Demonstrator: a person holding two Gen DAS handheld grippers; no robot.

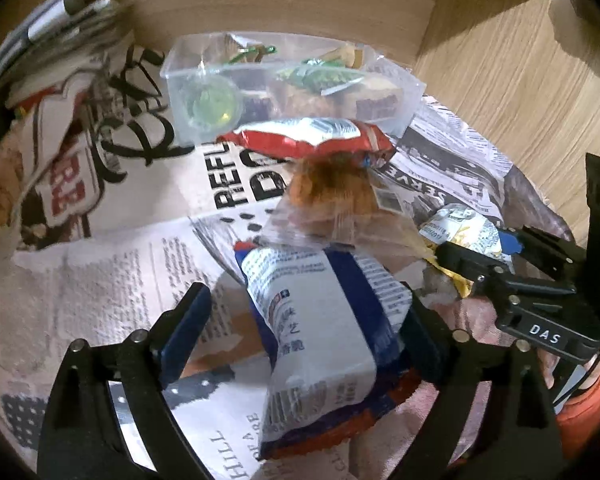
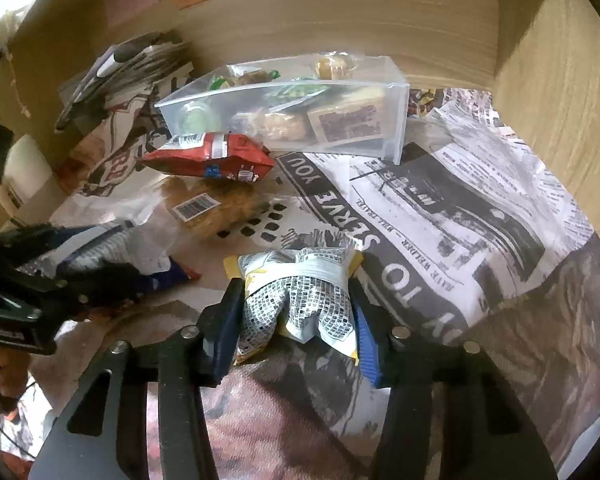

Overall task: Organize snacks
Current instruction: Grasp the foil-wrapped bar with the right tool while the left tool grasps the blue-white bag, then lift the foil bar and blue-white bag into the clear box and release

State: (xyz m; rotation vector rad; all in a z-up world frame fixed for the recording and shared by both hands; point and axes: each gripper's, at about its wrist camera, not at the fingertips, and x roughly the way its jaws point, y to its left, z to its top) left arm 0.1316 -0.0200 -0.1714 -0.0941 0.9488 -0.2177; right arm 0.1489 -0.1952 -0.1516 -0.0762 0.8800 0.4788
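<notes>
Snacks: I saw the right tool (image 2: pixel 296 316) clamped on a crumpled silver-and-yellow packet (image 2: pixel 300 300); the left tool (image 1: pixel 304 336) stood wide around a blue-and-white packet (image 1: pixel 320 320), whose lower end was cut off.

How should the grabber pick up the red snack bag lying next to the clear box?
Probably across its puffy middle. The red snack bag lies flat on the newspaper-print cloth, long side facing the clear plastic box. Come down from above, one finger on the box side, one on the near side; its crimped ends look thin and slippery.
</notes>
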